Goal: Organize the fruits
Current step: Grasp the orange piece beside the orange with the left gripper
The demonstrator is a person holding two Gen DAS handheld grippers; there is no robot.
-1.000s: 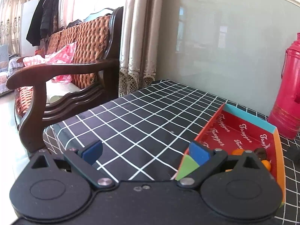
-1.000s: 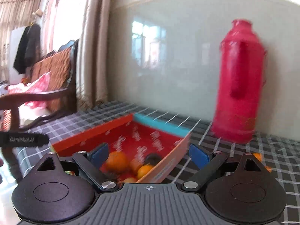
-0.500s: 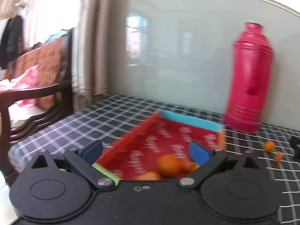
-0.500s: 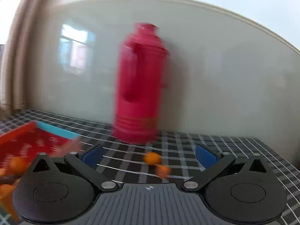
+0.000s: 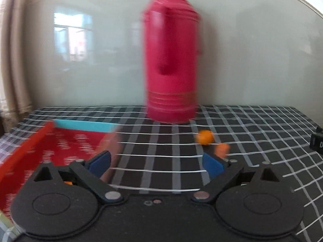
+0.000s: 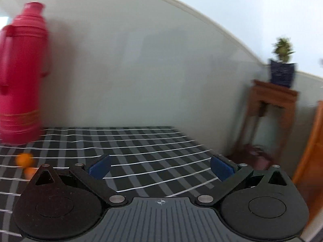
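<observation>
Two small orange fruits lie on the black checked tablecloth: a round one [image 5: 205, 137] and a second one [image 5: 221, 149] just in front of it. They also show at the far left of the right wrist view, the round one [image 6: 24, 159] and the second one [image 6: 29, 172]. The red box [image 5: 66, 141] with a blue end wall sits at the left. My left gripper [image 5: 156, 164] is open and empty, above the cloth between box and fruits. My right gripper [image 6: 160, 166] is open and empty over bare cloth, right of the fruits.
A tall red thermos [image 5: 171, 60] stands at the back by the wall; it also shows in the right wrist view [image 6: 22, 70]. A dark object [image 5: 317, 141] sits at the table's right edge. Beyond the table's right edge stands a wooden stand [image 6: 270, 109] with a potted plant [image 6: 282, 66].
Both views have swung to the right. The box has slid to the left of the left view and out of the right view. Both grippers stay open.
</observation>
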